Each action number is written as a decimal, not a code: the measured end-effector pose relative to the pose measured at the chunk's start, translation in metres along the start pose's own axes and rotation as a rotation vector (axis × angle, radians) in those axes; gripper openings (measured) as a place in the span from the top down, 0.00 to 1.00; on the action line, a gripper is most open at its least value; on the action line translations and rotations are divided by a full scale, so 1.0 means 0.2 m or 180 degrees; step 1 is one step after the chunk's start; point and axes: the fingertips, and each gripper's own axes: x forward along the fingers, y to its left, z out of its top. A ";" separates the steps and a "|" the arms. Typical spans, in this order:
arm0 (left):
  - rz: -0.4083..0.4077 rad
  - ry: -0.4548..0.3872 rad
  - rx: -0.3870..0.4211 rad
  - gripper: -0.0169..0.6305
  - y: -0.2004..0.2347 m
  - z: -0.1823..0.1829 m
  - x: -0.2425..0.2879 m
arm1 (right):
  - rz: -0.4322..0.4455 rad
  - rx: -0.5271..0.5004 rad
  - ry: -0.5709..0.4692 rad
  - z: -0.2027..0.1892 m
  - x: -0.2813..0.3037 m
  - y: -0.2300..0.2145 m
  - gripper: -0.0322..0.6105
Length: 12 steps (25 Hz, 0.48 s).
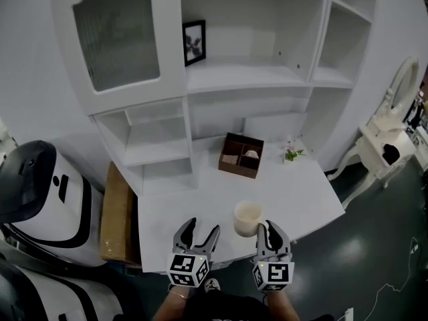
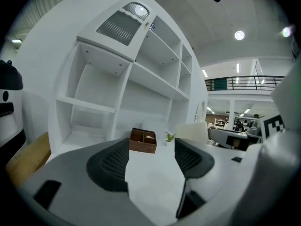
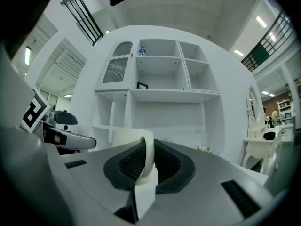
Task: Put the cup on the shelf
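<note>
Closest to the camera, at the bottom of the head view, two grippers with marker cubes point up the frame, toward the shelf unit (image 1: 254, 79). On the right side of them is the right gripper (image 1: 269, 231), and it is closed on the cup (image 1: 247, 218). In the right gripper view its two dark pads pinch the side wall of the cup (image 3: 127, 140) near the rim: one pad is inside the cup and the other is outside. The pale, round body of the cup stands out to the left of the right gripper (image 3: 148, 161).

In the head view the cup is upright, at lower centre, just left of the right gripper's tips and over the front part of the white desk (image 1: 200, 199). I cannot tell if its bottom touches the desk.

Just left of the cup is the left gripper (image 1: 202, 229), not touching it. In the left gripper view the jaws of the left gripper (image 2: 151, 157) stand apart with nothing between them.

Farther up the desk, near the centre of the head view, sits a brown wooden box (image 1: 241, 155) with compartments, and a small green plant (image 1: 292, 154) is to its right. A framed picture (image 1: 194, 42) leans on a shelf in the upper centre.
</note>
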 end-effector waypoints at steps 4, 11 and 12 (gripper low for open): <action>-0.0062 0.0083 0.0034 0.51 0.06 0.01 0.09 | -0.0080 0.0026 -0.0004 0.03 0.10 -0.01 0.88; -0.0226 0.0019 -0.0058 0.51 0.06 0.11 0.21 | -0.0136 -0.0003 -0.0248 0.29 0.26 -0.13 0.88; -0.0280 -0.0012 -0.0071 0.51 0.05 0.14 0.23 | -0.0134 -0.0017 -0.0301 0.35 0.29 -0.15 0.88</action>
